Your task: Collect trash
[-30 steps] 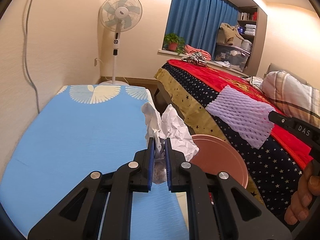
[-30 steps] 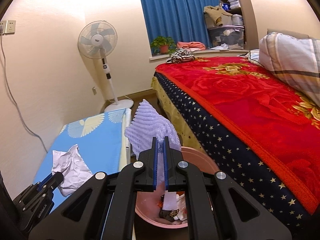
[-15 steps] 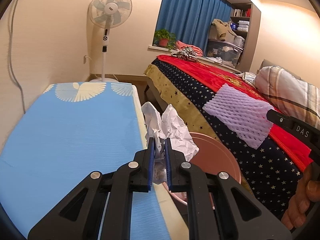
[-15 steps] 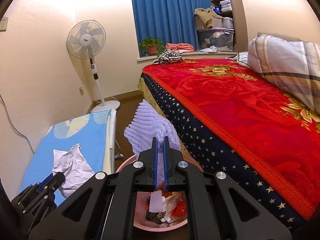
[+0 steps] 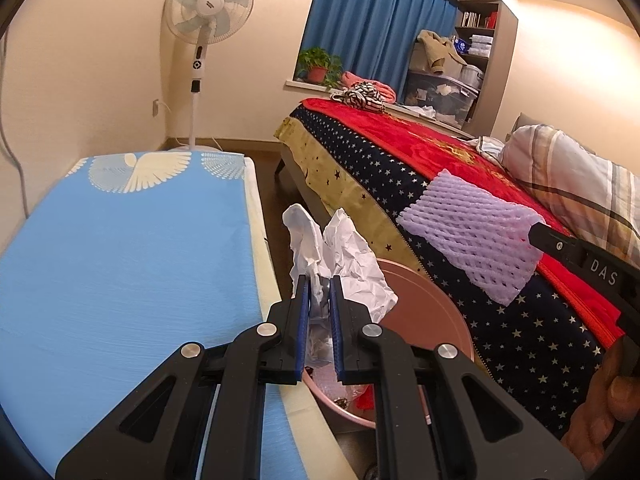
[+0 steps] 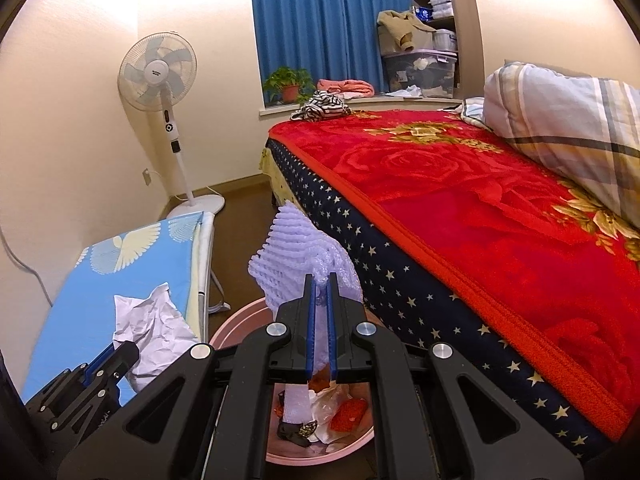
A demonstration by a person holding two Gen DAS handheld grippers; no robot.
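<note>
My left gripper (image 5: 319,280) is shut on a crumpled white paper (image 5: 344,256), held over the near rim of a pink bin (image 5: 432,300) on the floor. From the right wrist view the same paper (image 6: 152,328) shows beside the left gripper (image 6: 116,356). My right gripper (image 6: 321,278) is shut on a lilac foam net (image 6: 296,248), which hangs above the bin (image 6: 236,324). In the left wrist view the net (image 5: 468,236) sticks out from the right gripper's black fingers (image 5: 560,246). Trash lies in the bin's bottom.
A blue ironing board (image 5: 120,248) stands on the left. The bed with a red blanket (image 6: 480,208) and a starred skirt (image 5: 500,320) lies on the right, a striped pillow (image 6: 568,120) at its head. A standing fan (image 5: 206,12) is by the wall. A hand (image 5: 600,412) shows at lower right.
The left gripper has carried the crumpled paper rightward off the ironing board toward the bin. The right gripper with the net has shifted slightly, and more of the bin's inside shows.
</note>
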